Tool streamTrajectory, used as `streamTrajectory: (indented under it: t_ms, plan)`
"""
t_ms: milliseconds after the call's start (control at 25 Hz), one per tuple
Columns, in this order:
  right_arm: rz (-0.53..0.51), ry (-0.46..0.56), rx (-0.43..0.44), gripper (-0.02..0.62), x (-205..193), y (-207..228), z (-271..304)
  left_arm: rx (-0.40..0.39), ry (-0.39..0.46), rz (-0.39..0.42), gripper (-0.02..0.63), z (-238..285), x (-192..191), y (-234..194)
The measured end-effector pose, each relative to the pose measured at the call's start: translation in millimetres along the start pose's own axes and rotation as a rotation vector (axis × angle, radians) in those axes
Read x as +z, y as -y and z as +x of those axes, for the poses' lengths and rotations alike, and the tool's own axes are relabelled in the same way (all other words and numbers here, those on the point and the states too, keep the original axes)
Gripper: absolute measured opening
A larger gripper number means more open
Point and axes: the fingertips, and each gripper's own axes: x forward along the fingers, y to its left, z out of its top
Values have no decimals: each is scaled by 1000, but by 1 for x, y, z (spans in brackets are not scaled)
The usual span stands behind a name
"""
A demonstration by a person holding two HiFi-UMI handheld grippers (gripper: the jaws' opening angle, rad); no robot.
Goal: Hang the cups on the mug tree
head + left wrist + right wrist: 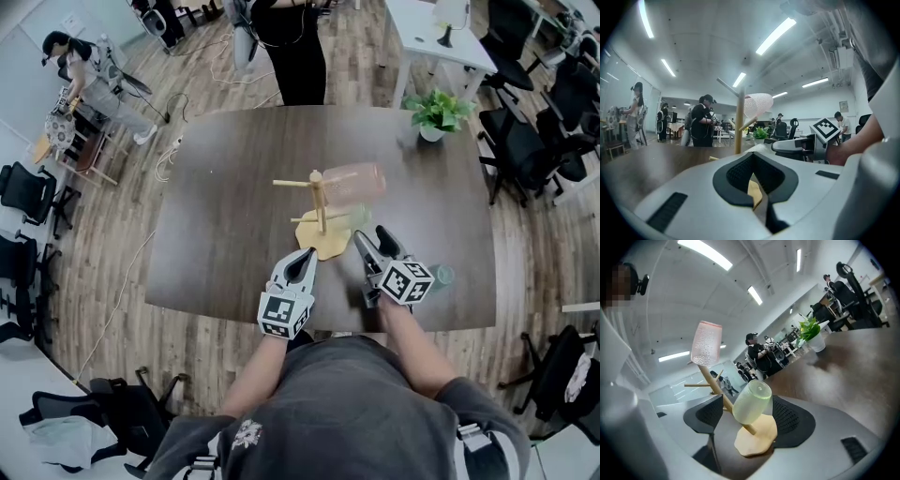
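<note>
The green cup (751, 402) hung on a low peg of the mug tree (712, 382), just ahead of the right gripper (749, 430) and between its spread jaws, untouched. The pink cup (706, 343) hung above. The left gripper (305, 261), pressed together and empty, sat alongside. The release looked done, so next the gripper had to draw straight back without nudging the cup.

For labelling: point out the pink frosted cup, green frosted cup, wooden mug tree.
pink frosted cup (707, 343): right gripper view, side.
green frosted cup (751, 403): right gripper view, side.
wooden mug tree (320, 204): head view, post.
</note>
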Motion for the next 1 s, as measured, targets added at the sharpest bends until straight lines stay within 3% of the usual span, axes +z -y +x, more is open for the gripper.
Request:
streamTrajectory:
  t_ms: [240, 360, 480, 720, 880, 1000]
  plan:
    - [-66, -1, -59, 345, -3, 2, -32, -24, 7, 6, 8, -1, 5, 14]
    - [-149, 6, -57, 338, 0, -9, -43, -41, 12, 2, 8, -1, 7, 21]
    - [-230, 18, -61, 276, 2, -20, -55, -72, 19, -10, 8, -2, 8, 31]
    - [-340, 62, -138, 48, 10, -36, -82, -132, 34, -6, 8, -12, 19, 45]
    - [-380, 108, -162, 25, 14, -51, -100, -142, 32, -2, 8, -19, 22, 46]
    - [-472, 105, -170, 25, 11, -65, -112, -156, 32, -3, 8, -26, 24, 50]
